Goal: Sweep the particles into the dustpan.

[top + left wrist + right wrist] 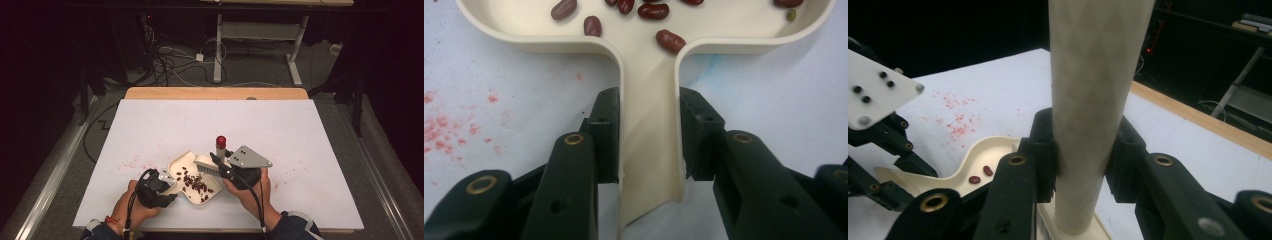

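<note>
On table, tongs (648, 135) gripping dustpan (649, 150), beans (653, 11)

– How many things are on the table?

– One cream dustpan (186, 167) with a flat handle; one small brush (205, 164) with pale bristles and a pale round handle; one little bottle with a red cap (220, 142) standing behind them.

– And the beans?

– Lots of red kidney beans (196, 183) in the dustpan; too many and too small to count from above; in the left gripper view I can count about nine red ones (670, 41) and one small green one (791, 14).

– How many grippers?

– Two; the left gripper (167, 184) and the right gripper (216, 162); two hands too; one white sheet (210, 120) over one wooden table (215, 93).
</note>
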Demonstrator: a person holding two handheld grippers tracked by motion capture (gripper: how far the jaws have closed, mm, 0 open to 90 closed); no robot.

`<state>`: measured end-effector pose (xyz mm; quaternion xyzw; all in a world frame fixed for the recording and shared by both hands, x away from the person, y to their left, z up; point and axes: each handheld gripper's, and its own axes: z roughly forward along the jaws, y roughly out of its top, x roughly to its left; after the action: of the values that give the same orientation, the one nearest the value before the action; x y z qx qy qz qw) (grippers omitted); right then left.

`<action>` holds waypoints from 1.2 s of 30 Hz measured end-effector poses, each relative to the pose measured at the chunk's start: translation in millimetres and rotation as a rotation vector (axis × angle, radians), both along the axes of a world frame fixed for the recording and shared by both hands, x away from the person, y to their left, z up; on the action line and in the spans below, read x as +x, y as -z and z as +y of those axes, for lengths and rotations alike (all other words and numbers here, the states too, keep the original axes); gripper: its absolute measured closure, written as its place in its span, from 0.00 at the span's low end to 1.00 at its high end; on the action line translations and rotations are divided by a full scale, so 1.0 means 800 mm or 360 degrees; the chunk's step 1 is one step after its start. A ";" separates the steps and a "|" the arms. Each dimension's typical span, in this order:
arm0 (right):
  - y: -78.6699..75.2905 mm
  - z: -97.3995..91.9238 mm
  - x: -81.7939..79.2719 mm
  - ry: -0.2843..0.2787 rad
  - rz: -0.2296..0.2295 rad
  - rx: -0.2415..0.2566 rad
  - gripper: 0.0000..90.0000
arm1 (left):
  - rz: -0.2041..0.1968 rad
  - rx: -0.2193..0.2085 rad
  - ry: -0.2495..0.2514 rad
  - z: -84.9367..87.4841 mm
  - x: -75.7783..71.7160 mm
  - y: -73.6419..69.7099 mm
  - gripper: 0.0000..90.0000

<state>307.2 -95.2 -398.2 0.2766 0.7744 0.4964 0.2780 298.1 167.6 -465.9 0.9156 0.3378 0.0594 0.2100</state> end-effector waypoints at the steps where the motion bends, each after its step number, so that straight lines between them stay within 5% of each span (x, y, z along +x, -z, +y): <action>1: -0.003 -0.001 -0.002 -0.0002 -0.0002 0.0006 0.78 | 0.0000 0.0000 -0.0002 0.000 0.000 0.000 0.71; 8: -0.016 -0.018 0.003 0.0057 -0.0072 0.0048 0.78 | -0.0001 0.0001 -0.0006 0.001 0.000 0.000 0.71; 15: 0.008 -0.012 0.027 0.0135 -0.0087 -0.0040 0.78 | -0.0001 -0.0001 -0.0007 0.002 0.000 0.000 0.71; 19: 0.013 -0.001 0.025 0.0085 -0.0096 -0.0062 0.78 | -0.0011 -0.0012 -0.0019 0.006 0.000 -0.003 0.71; 27: 0.002 0.004 0.001 -0.0069 0.0006 0.0012 0.78 | -0.0004 -0.0015 -0.0033 0.010 0.001 -0.004 0.71; 36: -0.013 -0.010 0.000 -0.0019 -0.0066 0.0027 0.78 | -0.0004 -0.0021 -0.0036 0.011 0.001 -0.002 0.71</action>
<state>307.1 -103.5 -387.4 0.2639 0.7659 0.5102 0.2888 299.0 176.1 -464.1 0.9102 0.3482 0.0607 0.2158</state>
